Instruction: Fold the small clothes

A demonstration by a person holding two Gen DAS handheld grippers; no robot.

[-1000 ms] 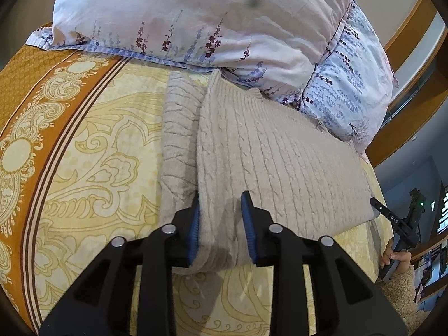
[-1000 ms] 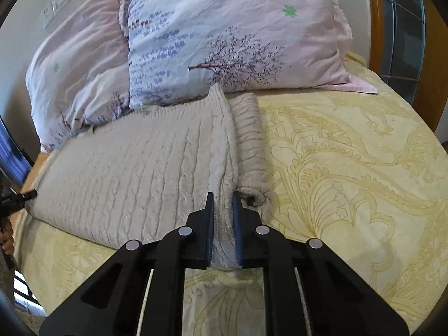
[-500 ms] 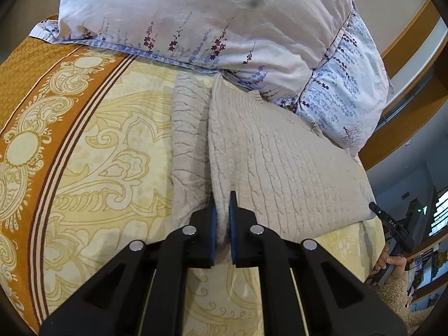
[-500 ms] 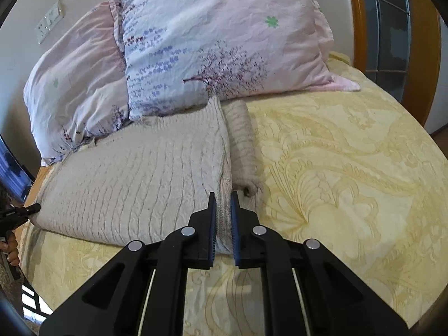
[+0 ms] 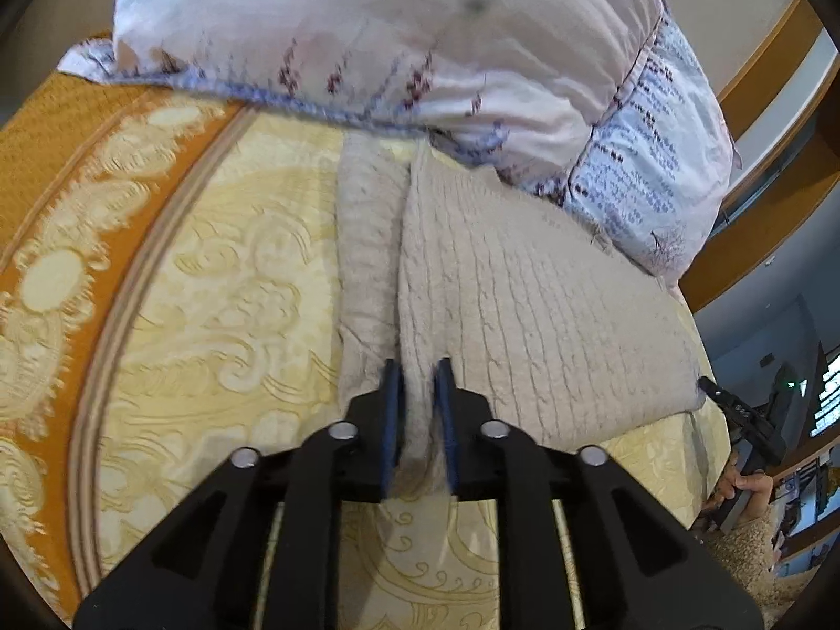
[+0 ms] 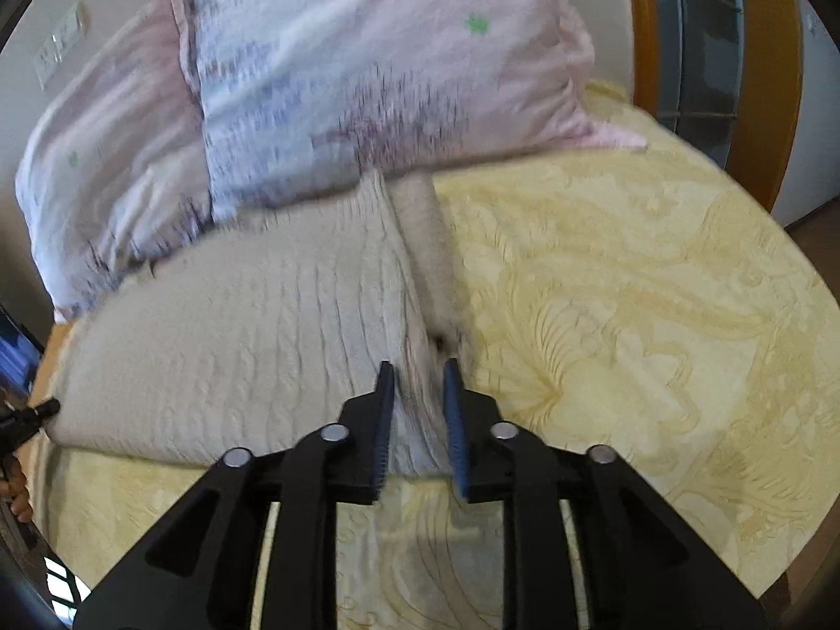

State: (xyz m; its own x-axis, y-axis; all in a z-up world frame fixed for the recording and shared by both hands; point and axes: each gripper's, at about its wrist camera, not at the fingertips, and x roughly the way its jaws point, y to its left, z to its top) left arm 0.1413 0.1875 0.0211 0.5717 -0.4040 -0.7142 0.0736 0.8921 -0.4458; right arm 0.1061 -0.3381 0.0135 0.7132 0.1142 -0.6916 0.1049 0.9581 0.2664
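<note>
A beige cable-knit sweater [image 5: 525, 310] lies on the yellow patterned bedspread [image 5: 210, 325], its body spread flat with a sleeve folded along the side. My left gripper [image 5: 418, 383] is shut on the near hem corner of the sweater, cloth bunched between its blue pads. In the right wrist view the same sweater [image 6: 252, 325] shows, and my right gripper [image 6: 418, 383] has its jaws parted a little around the opposite hem corner, cloth still between them. Both grippers sit at the near edge of the sweater.
Two floral pillows [image 5: 399, 42] [image 6: 367, 68] rest against the headboard just beyond the sweater. A wooden bed frame [image 6: 756, 79] runs at the right. An orange border [image 5: 47, 168] marks the bedspread's left side. The other gripper and a hand [image 5: 745, 472] show at the far right.
Both grippers pushed forward along the sweater and the view blurred. The left gripper stayed shut on the hem after closing a second ago. The right jaws have parted from tightly shut.
</note>
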